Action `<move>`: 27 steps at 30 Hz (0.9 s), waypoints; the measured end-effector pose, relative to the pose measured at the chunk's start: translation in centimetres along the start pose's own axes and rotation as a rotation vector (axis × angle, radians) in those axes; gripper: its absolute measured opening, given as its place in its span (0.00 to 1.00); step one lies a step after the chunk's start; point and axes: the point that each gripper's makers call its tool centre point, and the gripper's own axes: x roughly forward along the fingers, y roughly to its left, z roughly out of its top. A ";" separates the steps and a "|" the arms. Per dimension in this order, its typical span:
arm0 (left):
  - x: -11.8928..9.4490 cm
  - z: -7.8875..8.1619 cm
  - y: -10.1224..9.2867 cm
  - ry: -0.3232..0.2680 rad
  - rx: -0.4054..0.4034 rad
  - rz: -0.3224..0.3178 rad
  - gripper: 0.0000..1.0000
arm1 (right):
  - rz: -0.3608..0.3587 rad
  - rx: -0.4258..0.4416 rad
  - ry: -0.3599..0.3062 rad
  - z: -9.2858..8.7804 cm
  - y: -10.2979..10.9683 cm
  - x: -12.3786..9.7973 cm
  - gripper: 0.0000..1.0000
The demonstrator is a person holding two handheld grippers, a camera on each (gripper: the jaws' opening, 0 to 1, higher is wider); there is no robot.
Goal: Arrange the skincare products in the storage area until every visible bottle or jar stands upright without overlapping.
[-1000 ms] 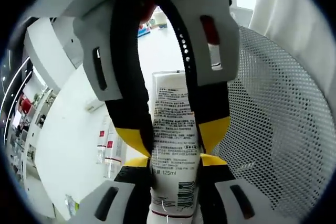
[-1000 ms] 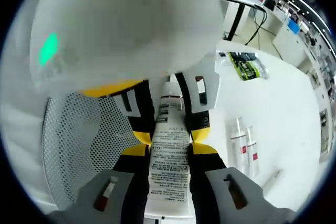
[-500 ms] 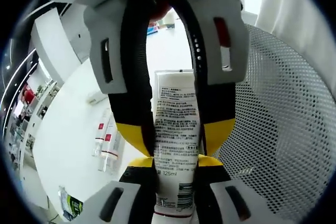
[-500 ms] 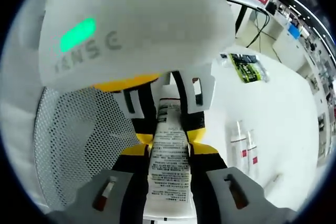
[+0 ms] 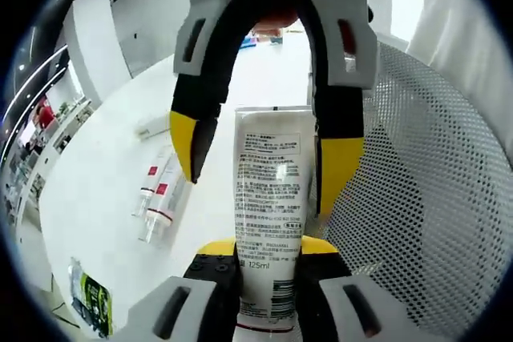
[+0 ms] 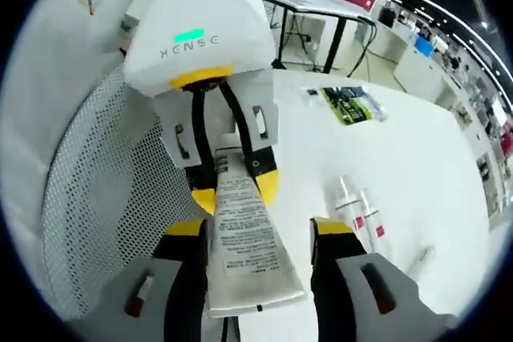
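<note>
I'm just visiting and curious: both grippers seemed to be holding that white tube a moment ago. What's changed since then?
The right gripper has opened and let go of the tube, and drawn back from it. The left gripper stays shut on the tube's cap end. The two small bottles still lie on the table beside the mesh basket.

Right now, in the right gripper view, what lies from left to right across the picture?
White perforated mesh basket → white squeeze tube with black print, held at its far end by the left gripper → two clear bottles with red labels lying on the white table.
</note>
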 end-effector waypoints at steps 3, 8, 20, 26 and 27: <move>-0.2 0.0 0.4 -0.021 -0.047 0.002 0.24 | -0.039 0.050 -0.028 -0.6 -0.7 -0.7 0.57; -0.7 0.6 1.0 -0.098 -0.187 -0.010 0.24 | -0.084 0.210 -0.182 -0.2 -2.2 -2.6 0.64; -3.7 6.4 0.3 -0.408 -0.406 -0.177 0.24 | 0.008 0.478 -0.586 4.1 -2.7 -7.1 0.62; -5.9 9.5 -0.2 -0.567 -0.480 -0.274 0.25 | 0.121 0.509 -0.708 6.5 -1.7 -8.6 0.58; -6.1 9.7 -0.2 -0.577 -0.478 -0.275 0.25 | 0.145 0.520 -0.723 6.8 -1.5 -8.9 0.55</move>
